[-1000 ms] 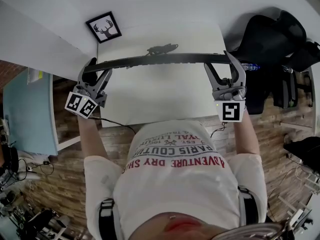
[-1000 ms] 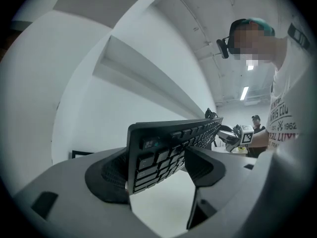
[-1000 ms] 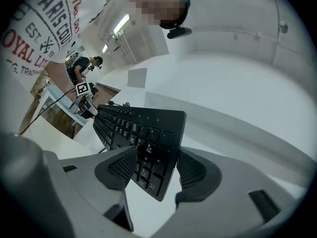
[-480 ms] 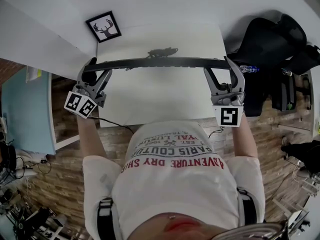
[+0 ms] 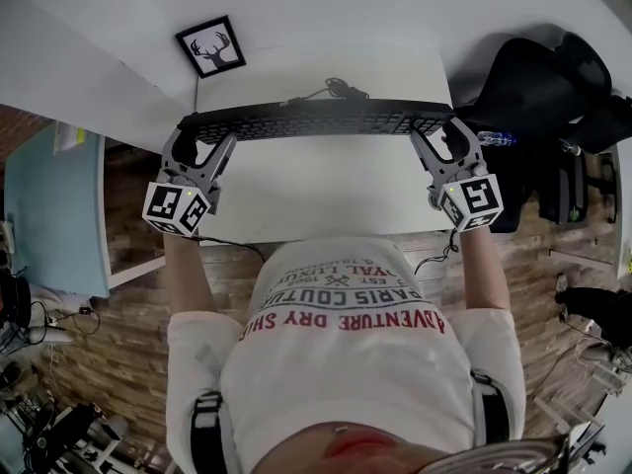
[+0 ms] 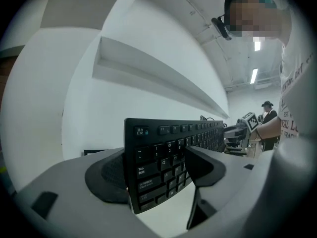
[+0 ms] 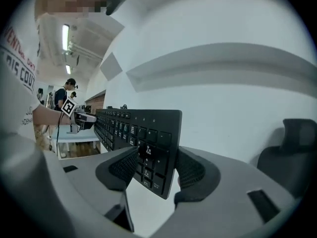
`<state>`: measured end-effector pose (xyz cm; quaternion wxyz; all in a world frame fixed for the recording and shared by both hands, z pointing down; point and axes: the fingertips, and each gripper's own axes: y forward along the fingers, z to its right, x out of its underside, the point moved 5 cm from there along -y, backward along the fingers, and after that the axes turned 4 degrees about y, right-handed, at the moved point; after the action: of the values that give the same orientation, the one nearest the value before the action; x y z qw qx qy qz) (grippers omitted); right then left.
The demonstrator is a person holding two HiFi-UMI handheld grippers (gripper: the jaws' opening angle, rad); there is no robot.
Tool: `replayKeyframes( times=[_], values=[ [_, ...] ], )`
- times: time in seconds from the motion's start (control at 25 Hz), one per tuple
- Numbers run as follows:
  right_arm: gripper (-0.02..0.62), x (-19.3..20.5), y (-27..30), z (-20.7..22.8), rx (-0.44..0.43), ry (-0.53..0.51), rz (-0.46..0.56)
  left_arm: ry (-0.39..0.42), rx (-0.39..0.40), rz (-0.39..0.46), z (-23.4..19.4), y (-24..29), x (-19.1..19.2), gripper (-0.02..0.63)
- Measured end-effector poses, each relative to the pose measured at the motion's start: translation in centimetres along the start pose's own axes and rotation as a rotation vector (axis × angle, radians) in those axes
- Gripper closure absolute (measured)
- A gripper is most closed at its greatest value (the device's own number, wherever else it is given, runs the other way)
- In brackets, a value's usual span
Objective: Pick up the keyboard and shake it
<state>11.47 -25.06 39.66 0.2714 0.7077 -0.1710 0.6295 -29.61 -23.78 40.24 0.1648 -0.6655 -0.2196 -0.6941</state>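
Observation:
A long black keyboard (image 5: 316,120) hangs above the white table (image 5: 316,196), key face turned up toward the head view. My left gripper (image 5: 202,138) clamps its left end. The left gripper view has the Esc-side keys (image 6: 158,157) between the pads (image 6: 111,175) of that gripper (image 6: 153,175). My right gripper (image 5: 441,131) holds the right end. In the right gripper view the numpad end (image 7: 148,133) sits between the ribbed pads (image 7: 190,170) of the right gripper (image 7: 156,170), whose jaws are closing on it. The keyboard's cable (image 5: 341,91) trails behind it.
A framed deer picture (image 5: 210,47) leans at the table's far left corner by the wall. A black chair with dark bags (image 5: 538,77) stands close on the right. A light blue table (image 5: 49,215) is on the left. The floor is wood planks.
The keyboard has rolled from edge-on to key face up and moved slightly away from the person. Both grippers tilted with it, still gripping its ends.

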Motion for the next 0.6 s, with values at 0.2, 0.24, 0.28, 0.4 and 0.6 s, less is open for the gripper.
replayKeyframes(
  times=[0.2,0.24,0.28,0.4,0.6],
  values=[
    [0.344,4.0,0.3,0.7,-0.043,0.179,-0.136,-0.002,-0.022,-0.110,1.5,-0.1,1.7,0.268],
    [0.344,4.7,0.3,0.8,-0.050,0.205,-0.165,-0.011,-0.022,-0.131,1.8,-0.1,2.2,0.268],
    [0.344,5.4,0.2,0.7,-0.057,0.225,-0.191,-0.021,-0.022,-0.148,2.0,-0.2,2.8,0.268],
    [0.344,6.7,0.0,0.4,-0.069,0.254,-0.253,-0.055,-0.021,-0.186,2.6,-0.6,4.2,0.268],
    [0.345,7.6,0.0,-0.2,-0.085,0.252,-0.297,-0.089,-0.028,-0.218,2.8,-1.3,5.6,0.268]
  ],
)
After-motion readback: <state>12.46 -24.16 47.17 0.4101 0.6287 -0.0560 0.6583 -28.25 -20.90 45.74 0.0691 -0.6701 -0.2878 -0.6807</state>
